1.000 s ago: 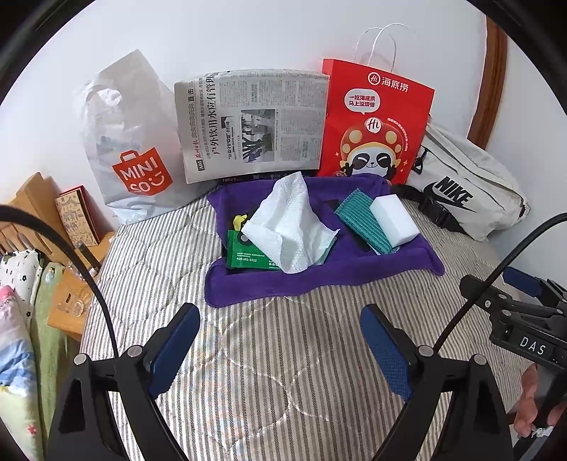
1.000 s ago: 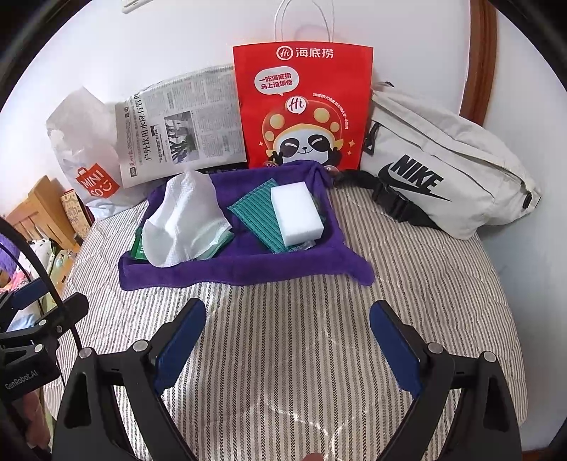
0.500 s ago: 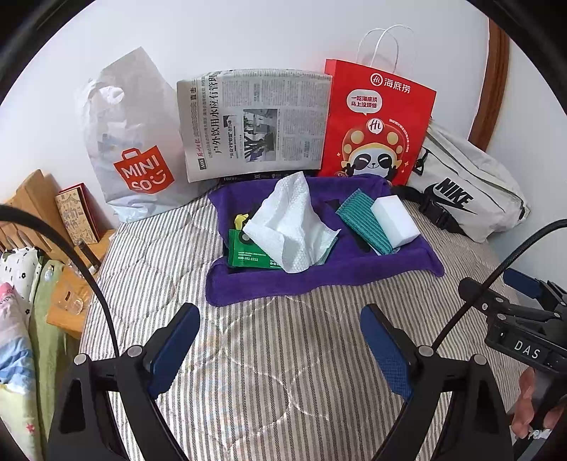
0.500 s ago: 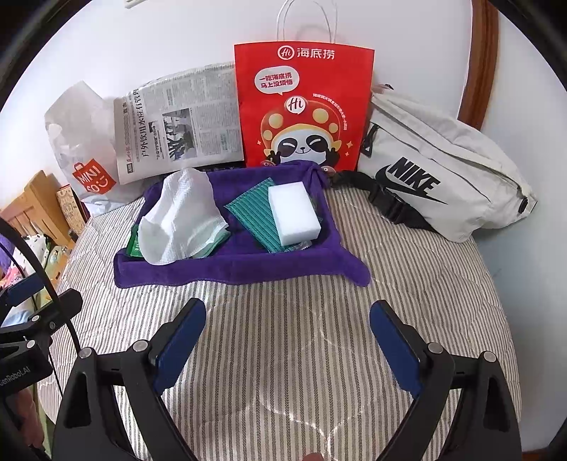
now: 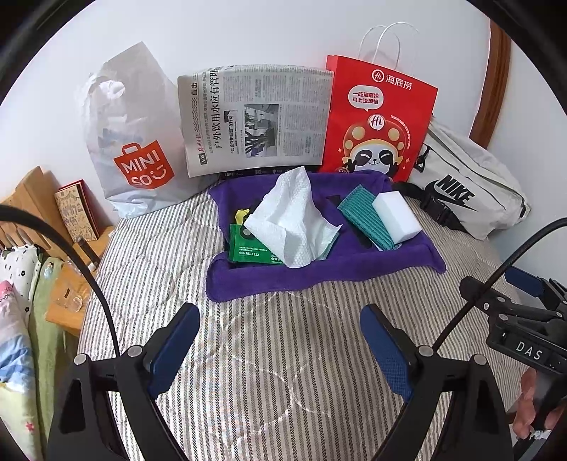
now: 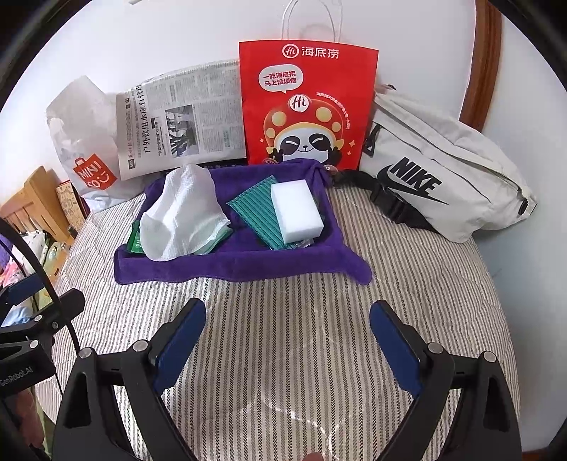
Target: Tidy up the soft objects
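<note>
A plain white wall backs the scene, lit evenly by soft daylight. At its right edge runs a curved brown wooden frame (whether it belongs to a door or a headboard cannot be told). The bed is covered with a quilted, grey-and-white striped bedspread. To the left of the bed stands light wooden furniture with slats, and beside it a low wooden surface. Patterned bedding in pastel colours lies at the far left.
</note>
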The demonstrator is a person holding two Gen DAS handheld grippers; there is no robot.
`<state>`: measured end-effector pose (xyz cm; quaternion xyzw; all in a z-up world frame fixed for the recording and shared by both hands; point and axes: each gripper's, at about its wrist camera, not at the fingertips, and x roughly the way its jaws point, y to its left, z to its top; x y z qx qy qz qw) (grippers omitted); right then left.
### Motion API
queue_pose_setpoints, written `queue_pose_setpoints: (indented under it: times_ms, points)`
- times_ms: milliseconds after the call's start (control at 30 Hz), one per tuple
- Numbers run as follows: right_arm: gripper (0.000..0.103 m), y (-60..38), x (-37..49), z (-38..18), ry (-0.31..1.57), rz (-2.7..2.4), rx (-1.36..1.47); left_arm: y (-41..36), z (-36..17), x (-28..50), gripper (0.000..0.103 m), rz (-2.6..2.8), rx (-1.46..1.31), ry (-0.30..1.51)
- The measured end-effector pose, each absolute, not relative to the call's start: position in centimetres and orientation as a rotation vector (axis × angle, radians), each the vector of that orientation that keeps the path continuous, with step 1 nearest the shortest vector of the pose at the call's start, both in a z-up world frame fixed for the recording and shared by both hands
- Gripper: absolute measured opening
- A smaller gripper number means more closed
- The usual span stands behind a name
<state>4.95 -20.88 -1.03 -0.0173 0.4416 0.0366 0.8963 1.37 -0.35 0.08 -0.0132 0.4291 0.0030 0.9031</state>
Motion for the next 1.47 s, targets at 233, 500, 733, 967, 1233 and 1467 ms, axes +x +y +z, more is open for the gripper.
queue_pose_setpoints:
  times_ms: [233, 500, 733, 967, 1233, 1467]
  points:
    - [0.093, -21.0, 4.9, -1.0, 0.920, 0.073, -0.031, -0.5, 0.0, 1.5, 0.092, 0.003, -0.028, 0.893]
    - [0.093, -21.3, 5.0, -1.4, 0.929, 0.066, -0.026, -0.5, 0.0, 1.4, 0.092, -0.001, -0.026, 0.892]
    - [0.093, -21.5, 5.0, -1.7, 0.935, 0.065, -0.024, -0.5, -0.1, 1.4, 0.092, 0.000, -0.027, 0.894]
    - [0.093, -21.5, 4.9, -1.7, 0.935, 0.067, -0.021, -0.5, -0.2, 1.6, 0.092, -0.008, -0.022, 0.899]
    - [0.093, -21.7, 4.7, -1.6, 0.928, 0.069, -0.015, -0.7, -0.3, 1.7, 0.092, -0.013, -0.016, 0.902]
    - [0.093, -21.9, 4.7, -1.7, 0.932, 0.068, -0.011, -0.8, -0.4, 1.8, 0.092, -0.028, -0.024, 0.897]
